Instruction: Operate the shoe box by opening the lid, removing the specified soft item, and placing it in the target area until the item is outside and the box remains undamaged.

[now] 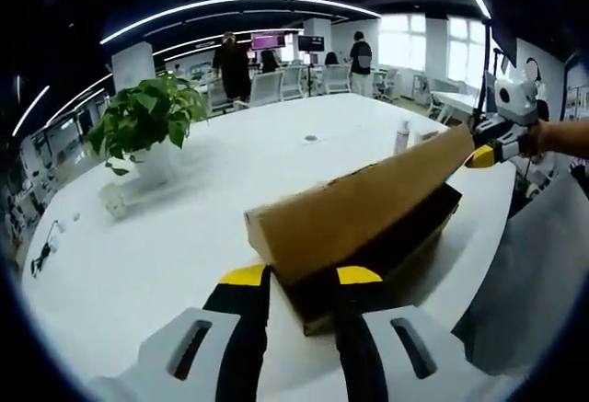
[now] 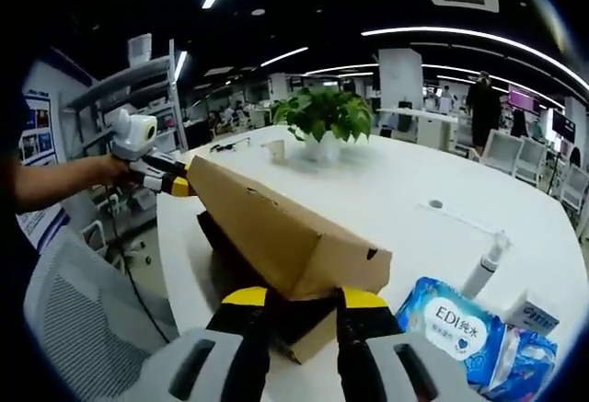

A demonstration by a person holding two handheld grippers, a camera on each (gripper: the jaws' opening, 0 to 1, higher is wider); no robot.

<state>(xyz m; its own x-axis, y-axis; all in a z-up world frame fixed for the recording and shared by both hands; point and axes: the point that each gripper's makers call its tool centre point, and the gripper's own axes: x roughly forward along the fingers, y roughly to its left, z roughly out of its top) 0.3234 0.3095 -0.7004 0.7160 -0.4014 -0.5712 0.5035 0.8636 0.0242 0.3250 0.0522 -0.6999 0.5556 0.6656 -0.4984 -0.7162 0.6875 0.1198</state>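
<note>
In the left gripper view, the left gripper reaches forward over the big white table. Its two yellow-tipped jaws stand close on each side of the near end of the lid of one brown shoe box. They seem to pinch that lid end, but the touch itself is hidden. The lid is lifted and tilted above the dark box. At the far end, the right gripper holds the lid's other corner, with a person's hand behind it.

In the right gripper view, the right gripper also stands close around its end of the lid, and the left gripper grips the far corner. The soft item cannot be seen inside the box.

There is one plant in a white pot, one blue soft pack, one small bottle and one small white box on the table.
</note>
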